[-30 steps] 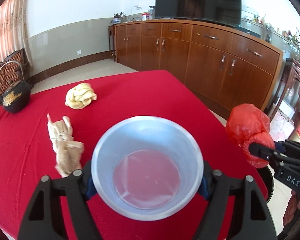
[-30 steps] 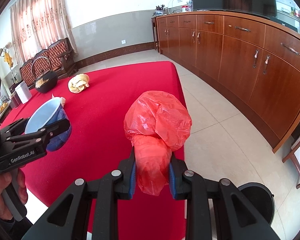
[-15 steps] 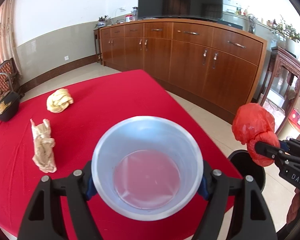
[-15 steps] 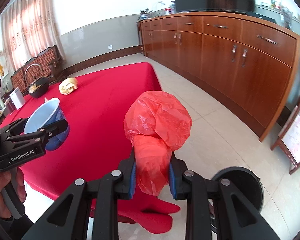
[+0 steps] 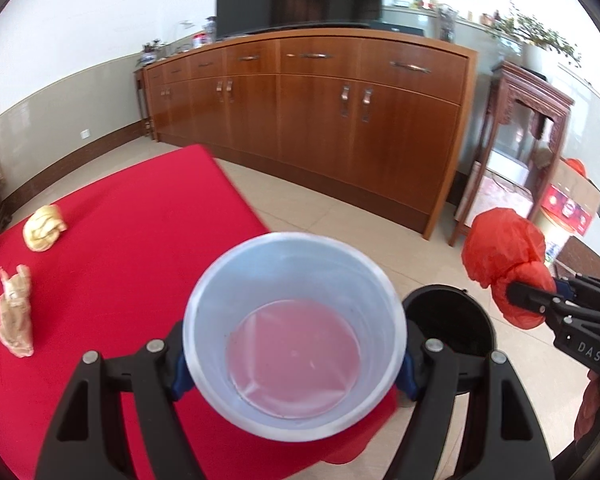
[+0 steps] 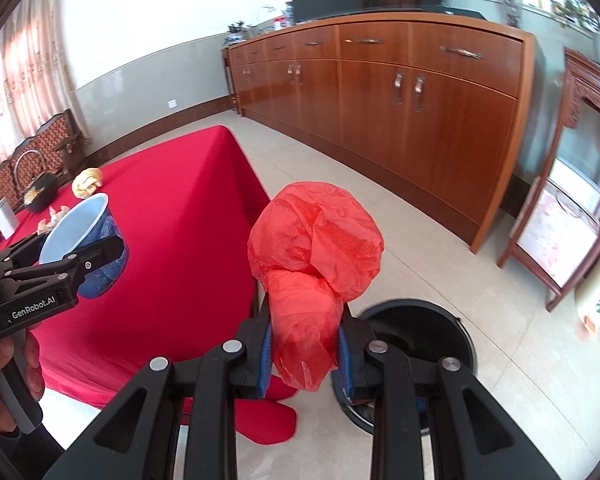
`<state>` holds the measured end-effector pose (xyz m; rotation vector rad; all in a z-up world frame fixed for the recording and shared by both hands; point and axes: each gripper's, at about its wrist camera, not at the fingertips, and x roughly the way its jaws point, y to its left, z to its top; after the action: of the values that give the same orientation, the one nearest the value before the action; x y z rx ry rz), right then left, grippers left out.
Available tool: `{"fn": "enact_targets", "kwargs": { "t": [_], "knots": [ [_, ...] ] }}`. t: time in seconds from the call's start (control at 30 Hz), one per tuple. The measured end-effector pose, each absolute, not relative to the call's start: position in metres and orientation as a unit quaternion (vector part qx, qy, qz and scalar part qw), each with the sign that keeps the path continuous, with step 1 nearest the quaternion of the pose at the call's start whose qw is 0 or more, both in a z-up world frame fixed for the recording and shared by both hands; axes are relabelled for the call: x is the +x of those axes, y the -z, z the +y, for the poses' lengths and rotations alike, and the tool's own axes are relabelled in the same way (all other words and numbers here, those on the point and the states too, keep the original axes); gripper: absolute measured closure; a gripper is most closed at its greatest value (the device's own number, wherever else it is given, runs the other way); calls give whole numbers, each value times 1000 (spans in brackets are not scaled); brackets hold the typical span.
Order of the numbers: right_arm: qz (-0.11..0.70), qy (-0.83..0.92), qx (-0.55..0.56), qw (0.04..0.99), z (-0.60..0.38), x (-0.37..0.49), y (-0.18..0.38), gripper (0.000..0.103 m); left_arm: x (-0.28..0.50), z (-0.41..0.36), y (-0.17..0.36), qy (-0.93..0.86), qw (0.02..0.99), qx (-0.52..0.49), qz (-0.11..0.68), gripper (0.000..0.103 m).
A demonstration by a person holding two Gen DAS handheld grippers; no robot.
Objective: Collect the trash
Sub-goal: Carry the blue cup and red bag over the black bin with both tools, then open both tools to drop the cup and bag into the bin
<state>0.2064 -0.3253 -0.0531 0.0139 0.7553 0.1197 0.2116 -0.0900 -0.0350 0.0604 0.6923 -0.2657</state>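
The left gripper (image 5: pixel 294 364) is clamped on a pale blue cup (image 5: pixel 294 332), fingers pressing both sides, over the near corner of the red table (image 5: pixel 140 240). The right gripper (image 6: pixel 302 348) pinches a crumpled red bag (image 6: pixel 314 256) held in the air above the floor; the black bin (image 6: pixel 412 332) sits at 4 o'clock from it, partly hidden, perhaps not directly beneath. A tan wrapper (image 5: pixel 15 316) and a yellow wad (image 5: pixel 44 227) lie on the table at 9 and 10 o'clock from the cup.
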Motion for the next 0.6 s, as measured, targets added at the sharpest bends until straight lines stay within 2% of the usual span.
{"fn": "enact_targets", "kwargs": {
  "t": [0.3, 0.6],
  "knots": [
    [390, -23, 8, 920, -377, 192, 72, 75, 214, -154, 44, 196, 916, 46, 348, 27],
    [433, -7, -5, 901, -437, 180, 112, 75, 222, -229, 87, 273, 877, 61, 390, 27]
  ]
}}
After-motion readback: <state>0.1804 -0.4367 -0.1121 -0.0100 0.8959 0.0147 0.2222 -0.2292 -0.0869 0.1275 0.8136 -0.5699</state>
